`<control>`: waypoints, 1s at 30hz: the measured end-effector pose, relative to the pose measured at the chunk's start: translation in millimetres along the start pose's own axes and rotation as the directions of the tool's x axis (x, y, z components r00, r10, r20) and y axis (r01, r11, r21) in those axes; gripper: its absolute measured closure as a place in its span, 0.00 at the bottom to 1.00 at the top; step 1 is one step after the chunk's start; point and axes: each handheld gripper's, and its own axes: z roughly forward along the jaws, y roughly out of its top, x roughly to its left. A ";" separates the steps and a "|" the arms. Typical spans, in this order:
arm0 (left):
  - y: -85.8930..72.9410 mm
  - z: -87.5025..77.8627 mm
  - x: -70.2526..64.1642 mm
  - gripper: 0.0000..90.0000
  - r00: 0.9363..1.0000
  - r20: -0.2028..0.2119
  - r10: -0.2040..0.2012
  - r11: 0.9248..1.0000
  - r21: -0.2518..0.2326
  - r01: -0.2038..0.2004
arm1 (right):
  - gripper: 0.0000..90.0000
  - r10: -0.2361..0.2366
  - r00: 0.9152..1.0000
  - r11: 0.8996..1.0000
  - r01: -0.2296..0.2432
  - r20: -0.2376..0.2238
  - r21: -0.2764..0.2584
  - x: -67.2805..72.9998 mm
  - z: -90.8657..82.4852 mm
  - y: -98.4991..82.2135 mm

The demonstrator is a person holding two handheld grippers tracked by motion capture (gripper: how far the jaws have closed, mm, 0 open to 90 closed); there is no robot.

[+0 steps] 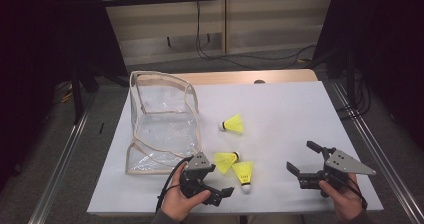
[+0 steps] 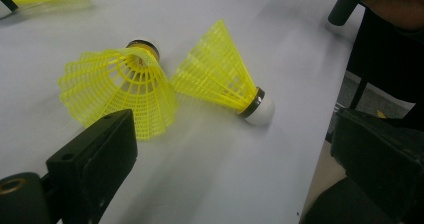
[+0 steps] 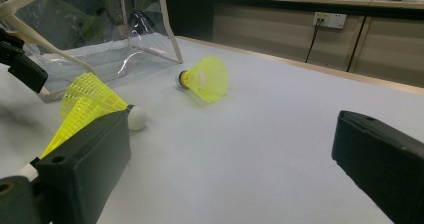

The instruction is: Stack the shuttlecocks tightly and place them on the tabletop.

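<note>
- The left gripper, held in the person's left hand at the near edge of the white table, has its jaws spread wide with nothing between them.
- Just ahead of it lie two yellow plastic mesh shuttlecocks, their skirts touching: one with its open skirt towards the left gripper view, the other on its side with its white cork tip towards the near edge.
- The right gripper, held in the right hand, is also released and empty, well apart to the right.
- A third yellow shuttlecock lies farther back, alone.
- A clear plastic pouch with cream trim stands open at the table's left.
</note>
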 end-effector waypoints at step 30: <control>-11.2 -11.5 8.8 0.05 1.000 0.003 0.012 1.000 -0.001 -0.012 | 0.02 0.000 1.000 1.000 0.000 0.000 0.000 0.1 0.2 0.0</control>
